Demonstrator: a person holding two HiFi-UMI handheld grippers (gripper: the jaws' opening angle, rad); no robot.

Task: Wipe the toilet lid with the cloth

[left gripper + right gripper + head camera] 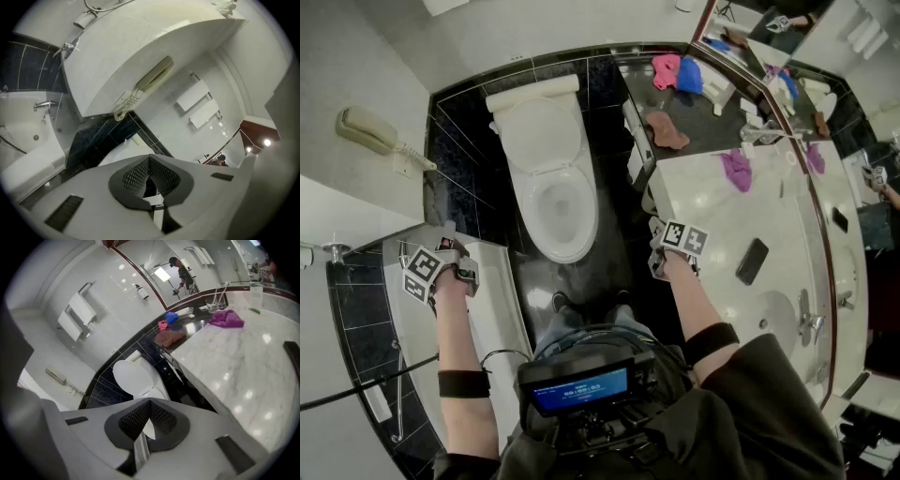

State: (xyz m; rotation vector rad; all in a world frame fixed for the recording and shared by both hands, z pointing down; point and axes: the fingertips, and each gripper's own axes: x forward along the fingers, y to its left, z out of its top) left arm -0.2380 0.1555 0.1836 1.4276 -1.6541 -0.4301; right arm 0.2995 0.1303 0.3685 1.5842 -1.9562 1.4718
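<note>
A white ceramic toilet (562,211) is seen against black glossy wall tiles (459,159), and its oval white toilet lid (542,136) is raised against the cistern, leaving the bowl uncovered. The left gripper (450,246) is held to the left of the toilet, over the rim of a white bathtub (502,309); in the left gripper view its jaws (150,161) are seen pressed fully together with nothing between them. The right gripper (656,230) is held just to the right of the toilet bowl, at the edge of a pale marble counter (712,216); in the right gripper view its jaws (150,404) are likewise shut tight and empty, and the lid (132,377) is seen beyond them. Four cloths are found to the right of the toilet, none touched by either gripper. A crumpled purple cloth (736,169) lies on the marble counter. A rumpled brown cloth (666,131) lies on a dark glossy ledge (703,127) beside the cistern. A pink cloth (666,70) and a blue cloth (689,75) lie touching each other at the far end of that ledge. A flat black phone (752,261) is laid on the marble, well to the right of the toilet, and a beige wall telephone handset (370,131) is mounted on the white wall to its left.
</note>
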